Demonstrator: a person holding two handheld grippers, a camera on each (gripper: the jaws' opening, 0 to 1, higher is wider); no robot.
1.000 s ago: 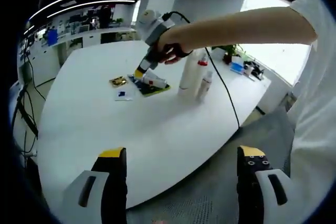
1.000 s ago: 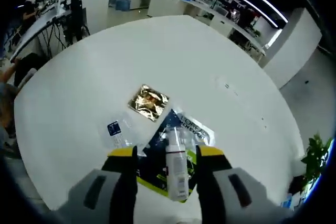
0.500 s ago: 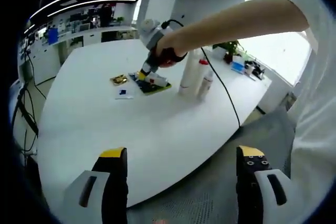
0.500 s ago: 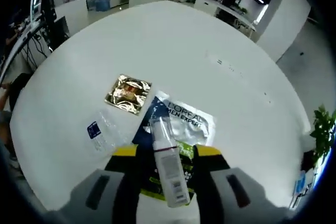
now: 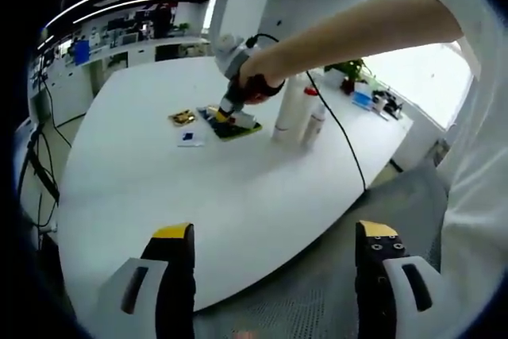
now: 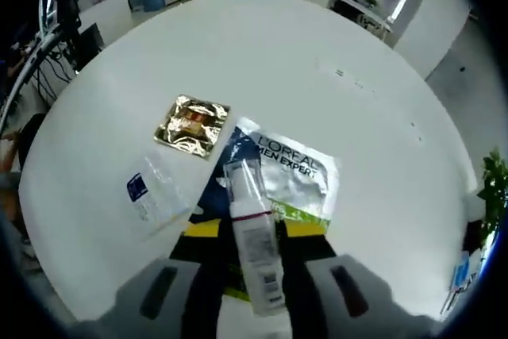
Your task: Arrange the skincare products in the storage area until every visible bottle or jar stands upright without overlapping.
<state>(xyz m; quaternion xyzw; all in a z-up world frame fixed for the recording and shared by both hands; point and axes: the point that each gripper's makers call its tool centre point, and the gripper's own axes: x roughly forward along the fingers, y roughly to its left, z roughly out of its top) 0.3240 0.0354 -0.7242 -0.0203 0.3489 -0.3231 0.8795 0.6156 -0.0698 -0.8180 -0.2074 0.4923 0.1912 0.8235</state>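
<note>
Right now my right gripper (image 6: 254, 229) is low over the white table (image 6: 381, 101), and a small bottle (image 6: 252, 244) lies between its two yellow-tipped jaws. I see the jaws sitting close on each side of the bottle, so I think they hold it. The bottle is lying down, not standing up. Its long side runs along the jaws, straight away from my camera. Its clear cap end points away from me, toward the far side of the table, and its label end is near the bottom of the right gripper view.

Under the bottle lies a flat sachet (image 6: 290, 176), blue, silver and green, with printed words on it. Just beside it on the left is a shiny gold packet (image 6: 190, 125). Nearer to me on the left lies a small clear packet (image 6: 151, 196) with a blue square.

My left gripper (image 5: 270, 232) hangs near the table edge with its jaws wide apart and nothing between them. In the left gripper view I see the person's hand (image 5: 255, 85) holding the right gripper (image 5: 226, 114) down on the sachet. Two more bottles stand upright next to that spot: a tall white bottle (image 5: 290, 109) and a shorter bottle (image 5: 313, 125) with a red part near its top
</note>
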